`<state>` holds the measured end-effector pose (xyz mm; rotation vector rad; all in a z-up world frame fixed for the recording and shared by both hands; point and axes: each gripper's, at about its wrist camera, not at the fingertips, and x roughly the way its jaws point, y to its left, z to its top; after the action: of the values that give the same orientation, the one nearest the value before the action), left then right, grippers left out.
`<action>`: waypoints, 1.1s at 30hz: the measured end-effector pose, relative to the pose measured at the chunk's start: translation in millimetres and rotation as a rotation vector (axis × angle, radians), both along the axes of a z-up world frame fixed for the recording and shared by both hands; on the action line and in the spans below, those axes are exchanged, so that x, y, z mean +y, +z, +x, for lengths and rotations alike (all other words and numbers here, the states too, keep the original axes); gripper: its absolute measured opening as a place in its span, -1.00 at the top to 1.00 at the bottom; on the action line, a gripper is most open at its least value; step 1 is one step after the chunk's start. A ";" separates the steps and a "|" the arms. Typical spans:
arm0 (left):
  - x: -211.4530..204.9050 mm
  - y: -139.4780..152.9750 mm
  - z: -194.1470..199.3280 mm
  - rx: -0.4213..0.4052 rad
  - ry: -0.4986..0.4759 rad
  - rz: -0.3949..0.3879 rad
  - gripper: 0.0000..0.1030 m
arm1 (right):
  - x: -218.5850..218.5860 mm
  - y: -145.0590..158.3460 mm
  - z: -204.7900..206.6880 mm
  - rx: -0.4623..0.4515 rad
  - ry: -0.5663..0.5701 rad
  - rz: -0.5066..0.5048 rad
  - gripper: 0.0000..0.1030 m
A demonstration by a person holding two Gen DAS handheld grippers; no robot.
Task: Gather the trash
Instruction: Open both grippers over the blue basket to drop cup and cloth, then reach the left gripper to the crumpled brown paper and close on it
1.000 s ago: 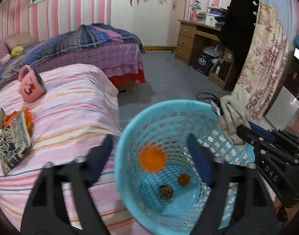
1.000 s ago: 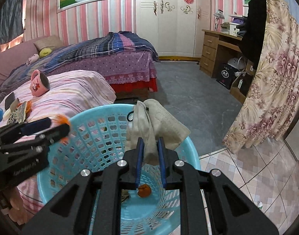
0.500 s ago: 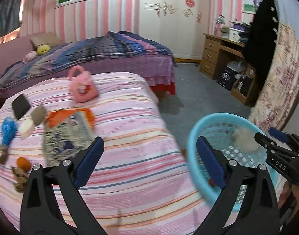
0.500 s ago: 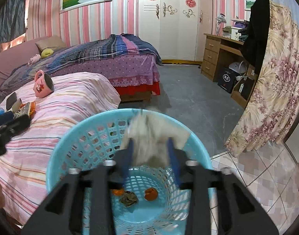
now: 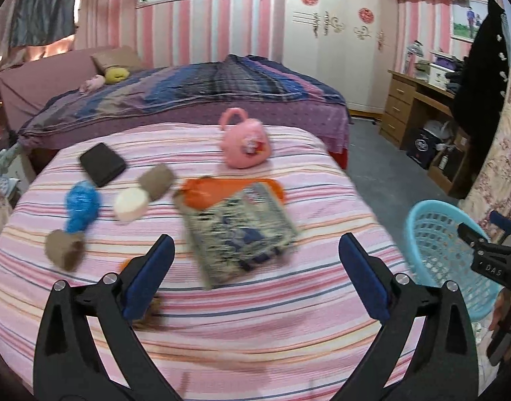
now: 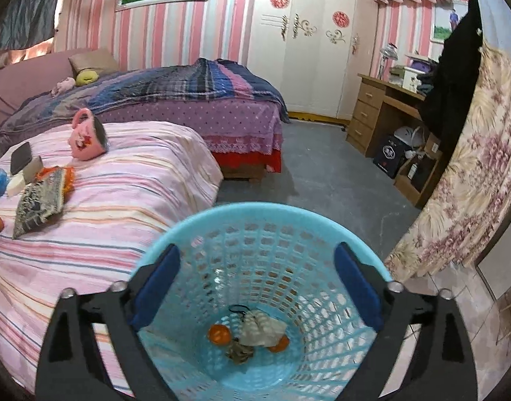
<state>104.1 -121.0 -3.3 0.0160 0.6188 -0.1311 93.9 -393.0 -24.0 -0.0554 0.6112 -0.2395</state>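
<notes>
A light blue mesh basket [image 6: 255, 220] stands on the floor beside the striped bed; it also shows in the left wrist view [image 5: 432, 234]. Inside lie a crumpled beige face mask [image 6: 262, 329], orange peel pieces [image 6: 218, 334] and a dark scrap [image 6: 238, 354]. My right gripper [image 6: 255, 290] is open and empty above the basket mouth. My left gripper [image 5: 255, 274] is open and empty over the bed, near a printed snack bag [image 5: 238, 230] on an orange wrapper [image 5: 208, 193]. A small orange piece [image 5: 126, 262] and brown scraps lie by its left finger.
On the pink striped bed [image 5: 289, 300] lie a pink mug [image 5: 245, 143], a black wallet [image 5: 101, 163], a blue crumpled ball [image 5: 80, 207], a white puck [image 5: 130, 204] and brown lumps [image 5: 63, 250]. A second bed [image 6: 188, 100], a wooden desk [image 6: 382, 107] and a floral curtain [image 6: 473, 173] surround the grey floor.
My right gripper opened and dropped the beige mask into the basket. My left gripper swung left from above the basket to over the bed.
</notes>
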 end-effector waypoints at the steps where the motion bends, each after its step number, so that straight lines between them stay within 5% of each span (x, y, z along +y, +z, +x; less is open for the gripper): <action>1: 6.0 1.1 -1.7 -0.003 0.011 0.007 -0.86 | 4.4 0.8 0.6 -0.002 0.006 -0.004 -0.83; 11: 82.6 -9.7 -4.2 0.011 0.133 0.019 -0.89 | 59.8 8.1 13.0 -0.024 0.106 0.068 -0.83; 19: 123.1 -49.5 -0.9 0.104 0.204 -0.003 -0.89 | 111.9 0.5 24.8 0.006 0.184 0.036 -0.83; 26: 122.6 -69.5 4.9 0.151 0.180 0.005 -0.89 | 127.7 -6.3 31.6 0.037 0.200 0.051 -0.83; 33: 117.1 -74.6 14.7 0.188 0.120 -0.073 -0.77 | 136.5 -11.4 33.6 0.056 0.219 0.022 -0.83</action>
<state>118.8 -3.9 -77.9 -0.1056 0.8004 -0.0386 127.5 -256.5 -35.4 -0.1071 0.6580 -0.0190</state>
